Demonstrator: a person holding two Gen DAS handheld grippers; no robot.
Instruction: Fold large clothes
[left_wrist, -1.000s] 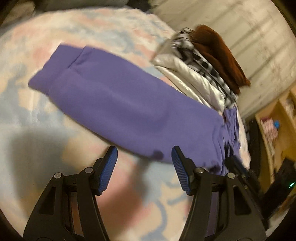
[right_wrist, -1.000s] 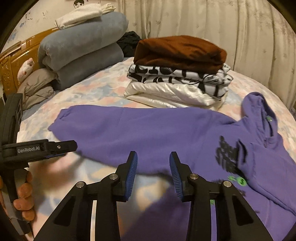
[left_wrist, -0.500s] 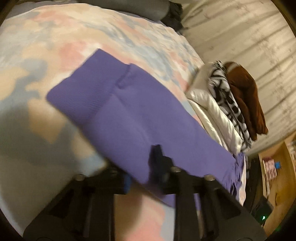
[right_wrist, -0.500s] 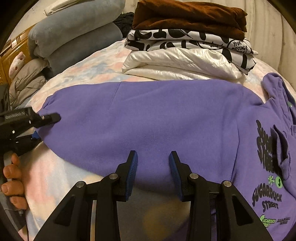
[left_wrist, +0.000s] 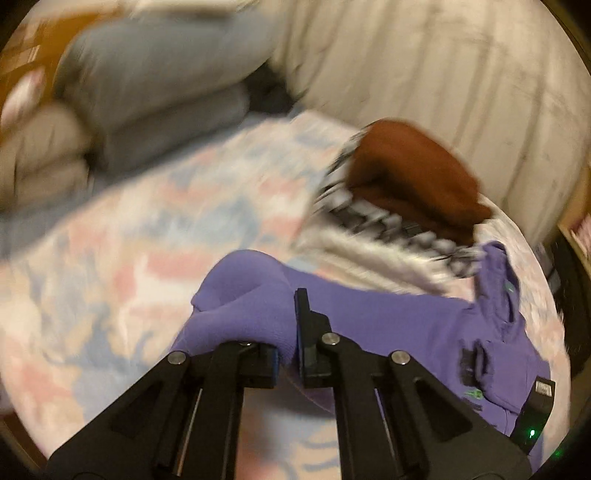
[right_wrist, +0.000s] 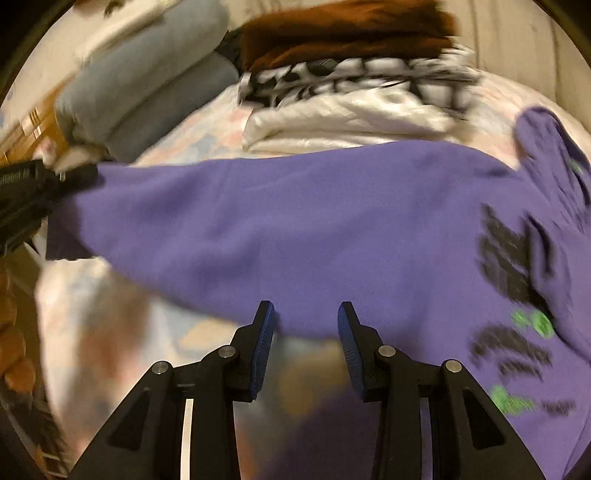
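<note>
Your purple hoodie (right_wrist: 314, 229) lies spread on the bed (left_wrist: 110, 266), just in front of the folded stack (right_wrist: 351, 74) of brown, black-and-white and cream clothes; all places below are relative to that stack. The sleeve runs left from the stack toward the pillows (left_wrist: 155, 88), and the printed chest and hood sit off its right end. Your left gripper (left_wrist: 286, 350) is pinching the sleeve cuff: its jaws have just been closing, and fabric is bunched between them, raised off the bed. Your right gripper (right_wrist: 306, 347) stands partly spread at the sleeve's near edge. Nothing looks pinched there, though blur makes pad contact hard to call. Handling call: thick fleece, soft and limp, moderately heavy, not slippery, not fragile. It will sag and drag between grip points, so take it at cuffs, hem or shoulder seams, not mid-panel, and carry folds low. View split: the left wrist view shows the actual pinch on the cuff plus the hood and your right gripper's body far right of the stack, but it hides most of the chest. The right wrist view shows the full sleeve run, the black and green chest print and the left gripper at the cuff end, yet not its pads. Both frames are motion-blurred.
</note>
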